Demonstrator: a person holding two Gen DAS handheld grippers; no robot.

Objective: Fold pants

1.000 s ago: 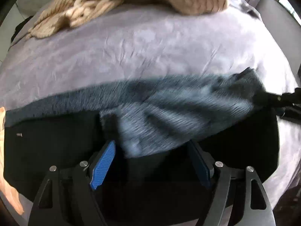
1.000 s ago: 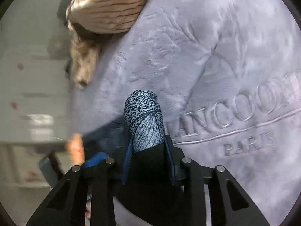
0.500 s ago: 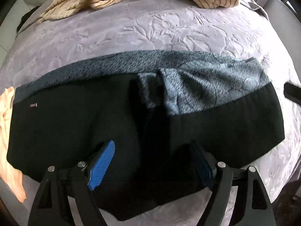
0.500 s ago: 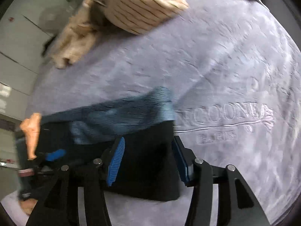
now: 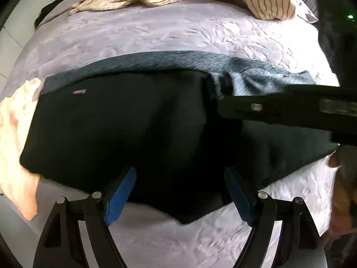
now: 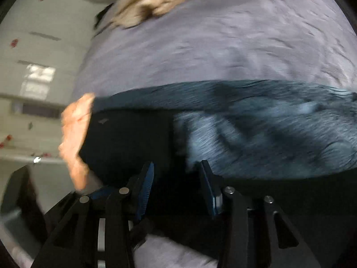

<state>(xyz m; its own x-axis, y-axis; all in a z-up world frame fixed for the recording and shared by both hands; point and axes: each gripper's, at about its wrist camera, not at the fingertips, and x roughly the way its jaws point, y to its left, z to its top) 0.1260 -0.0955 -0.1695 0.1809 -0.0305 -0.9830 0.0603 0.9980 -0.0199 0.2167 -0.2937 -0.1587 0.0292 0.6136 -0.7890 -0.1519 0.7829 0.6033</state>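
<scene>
— Where are the pants point(image 5: 116, 120)?
— Flat across the bed point(image 5: 156, 29), black side up, grey patterned lining showing along the far edge.
— Your jaws?
— My left gripper point(image 5: 178, 192) hangs open over the near edge, empty. My right gripper point(image 6: 176, 185) is closing above the black cloth, pads not pressing it.

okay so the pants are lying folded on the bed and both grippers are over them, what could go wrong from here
1. The right gripper, jaws closing above the black pants, may pinch only the top layer and drag the fold open.
2. The peach cloth touches the pants' end and could get swept along.
3. The left gripper hangs open nearby; the two could collide.
</scene>
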